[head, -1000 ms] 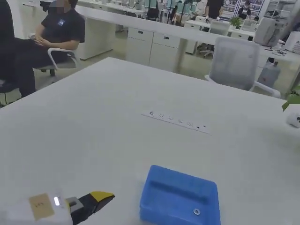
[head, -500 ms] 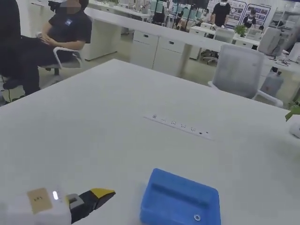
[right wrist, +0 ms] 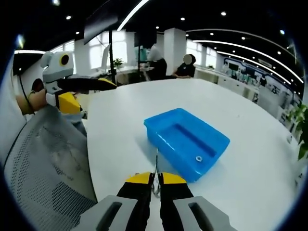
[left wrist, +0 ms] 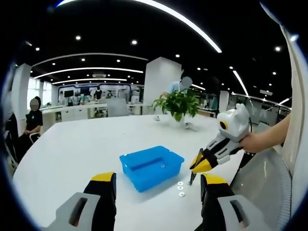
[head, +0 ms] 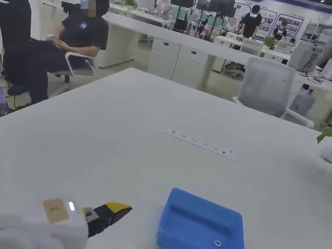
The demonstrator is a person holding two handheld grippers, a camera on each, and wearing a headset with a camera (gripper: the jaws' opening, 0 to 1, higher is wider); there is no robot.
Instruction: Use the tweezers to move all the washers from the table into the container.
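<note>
Holding the tweezers [right wrist: 156, 161] clamped tight, the right gripper [right wrist: 155, 179] has them running straight out along its jaws. Their tips aim down at the desk [left wrist: 72, 154], just beside three loose washers [left wrist: 181, 188] by the desk edge. The blue container [left wrist: 144, 172] sits right past those, with one washer [right wrist: 198, 158] inside. The left gripper [left wrist: 158, 178] hangs over the desk, jaws wide apart.

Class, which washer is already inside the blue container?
The lone washer on the container floor, near one wall; the other washers lie on the table outside it, by the tweezers.
</note>
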